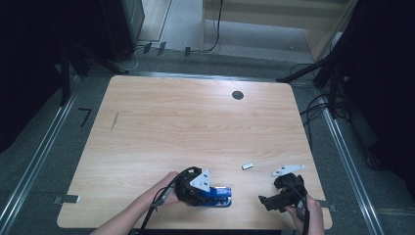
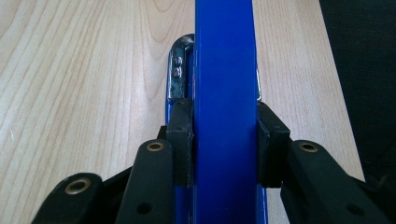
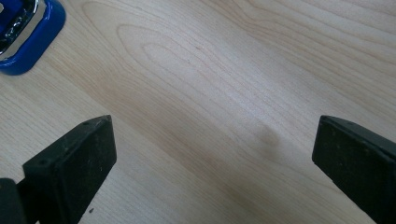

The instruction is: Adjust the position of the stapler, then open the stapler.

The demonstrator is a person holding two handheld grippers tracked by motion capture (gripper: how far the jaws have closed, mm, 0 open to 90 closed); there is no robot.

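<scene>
Blue stapler clamped in my left gripper, right one wide apart

Blue stapler (image 1: 219, 195) sits on the wooden table (image 1: 195, 122), near the front edge on my side, slightly left of centre. My left gripper (image 1: 208, 192) has it pinched: in the left gripper view both pads (image 2: 183, 140) press flat on the sides of the stapler (image 2: 224, 107) top arm, jaws narrow, metal front of its base visible just past the pads. Stapler lies flat, pointing right in the high view.

My right gripper (image 1: 266, 200) rests low near the table's front right corner, well apart from the stapler, holding nothing. Right gripper view: jaws spread wide, bare wood between them, stapler base corner (image 3: 28, 42) showing at top left, apart from the jaws.

Small silver piece (image 1: 247, 166) lies on the table between the two grippers, a bit further from me; too small to tell what it is. Dark round hole (image 1: 238, 95) near the far edge.
</scene>
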